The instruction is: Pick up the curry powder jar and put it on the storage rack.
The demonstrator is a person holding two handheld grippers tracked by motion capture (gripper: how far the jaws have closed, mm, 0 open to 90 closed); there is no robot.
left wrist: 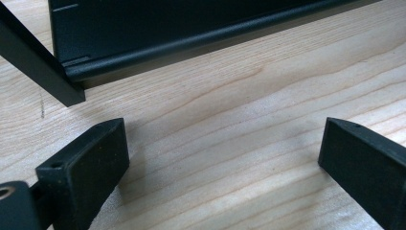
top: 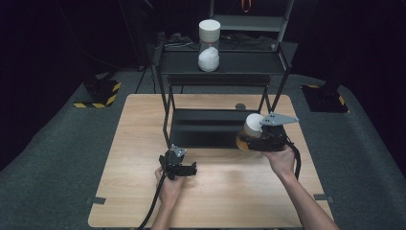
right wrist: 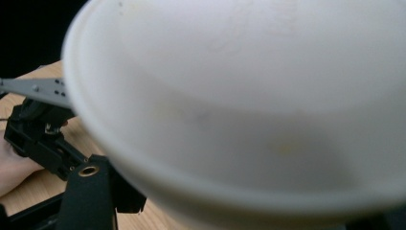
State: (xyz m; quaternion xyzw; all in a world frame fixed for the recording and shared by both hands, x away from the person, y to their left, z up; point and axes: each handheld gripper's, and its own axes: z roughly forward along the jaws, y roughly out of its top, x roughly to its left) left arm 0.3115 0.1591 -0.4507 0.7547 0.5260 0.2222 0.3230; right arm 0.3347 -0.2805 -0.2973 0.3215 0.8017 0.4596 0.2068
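**Right gripper holds container above table, left idle**

Right gripper [top: 250,138] is clamped on a white container [top: 252,125], lifted off the table [top: 139,143] just in front of the black shelf rack [top: 220,62]. Left gripper [top: 184,168] sits low over the wood, jaws wide apart, nothing between them. A similar white jar [top: 209,45] stands on the rack.

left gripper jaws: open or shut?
Open. The left gripper has its black jaws wide apart over the bare light wooden table, nothing between them.
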